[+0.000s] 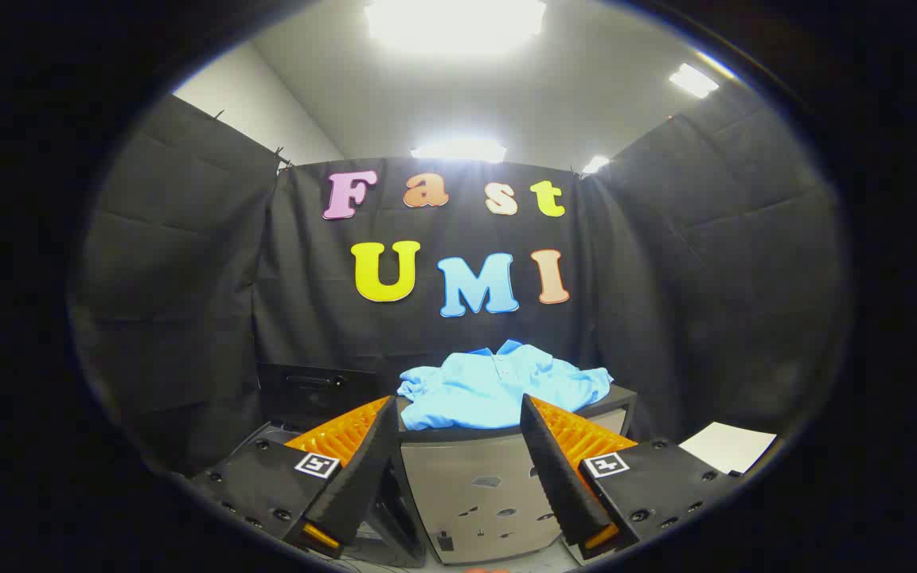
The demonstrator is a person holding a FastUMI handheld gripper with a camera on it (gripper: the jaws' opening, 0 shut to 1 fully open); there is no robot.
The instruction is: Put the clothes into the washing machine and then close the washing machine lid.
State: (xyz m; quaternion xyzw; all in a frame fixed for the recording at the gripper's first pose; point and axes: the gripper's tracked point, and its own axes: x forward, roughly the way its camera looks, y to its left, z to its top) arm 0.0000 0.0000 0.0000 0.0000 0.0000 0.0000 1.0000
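Resting on the washing machine point(474, 485), a blue shirt point(498, 390); jaws apart, empty.

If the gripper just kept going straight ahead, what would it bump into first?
Probably the washing machine, whose grey front sits between the open gripper fingers. The blue shirt lies on top of it, just beyond the fingertips, so a slightly higher path would meet the shirt first. Depth is hard to judge here.

gripper view | faces booth wall level | behind tongs point(458, 446) spread wide
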